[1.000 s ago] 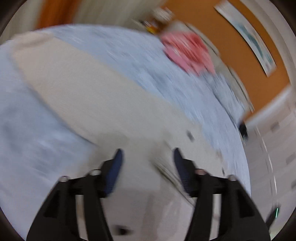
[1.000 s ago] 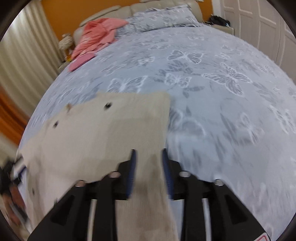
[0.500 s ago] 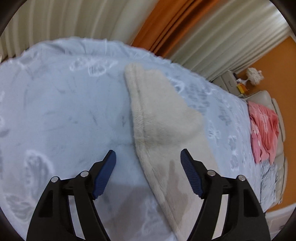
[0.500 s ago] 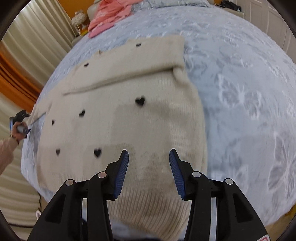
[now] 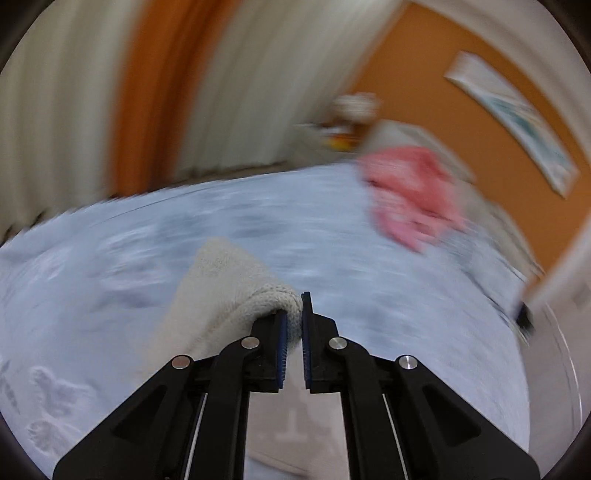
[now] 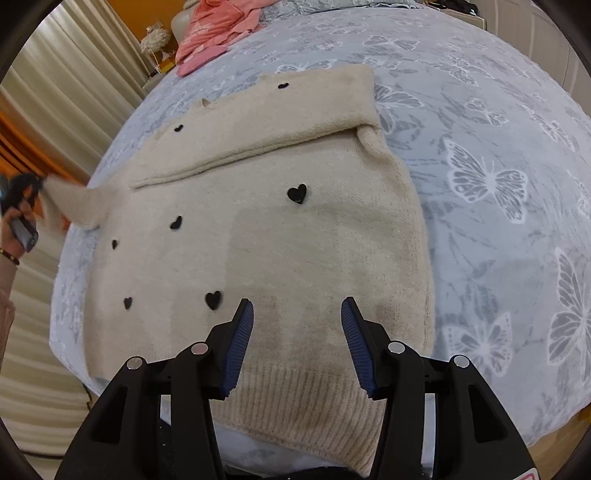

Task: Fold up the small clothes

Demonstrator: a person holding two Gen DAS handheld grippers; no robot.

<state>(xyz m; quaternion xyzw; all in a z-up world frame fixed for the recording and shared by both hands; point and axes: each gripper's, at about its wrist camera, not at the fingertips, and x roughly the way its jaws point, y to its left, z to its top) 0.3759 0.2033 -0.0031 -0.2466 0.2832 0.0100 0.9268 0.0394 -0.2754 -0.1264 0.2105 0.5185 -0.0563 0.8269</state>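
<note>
A beige knit sweater with small black hearts lies on the blue butterfly bedspread. Its right sleeve is folded across the chest. My right gripper is open above the ribbed hem, holding nothing. My left gripper is shut on the cuff of the left sleeve and holds it lifted off the bed. In the right wrist view the left gripper shows at the far left with the sleeve stretched toward it.
A pink garment lies at the head of the bed, also in the left wrist view. Cream and orange curtains hang past the left edge of the bed. A white wardrobe stands at right.
My left gripper has closed on the left sleeve cuff and lifted it off the bed. My right gripper has opened a little wider and drawn back slightly over the hem.
</note>
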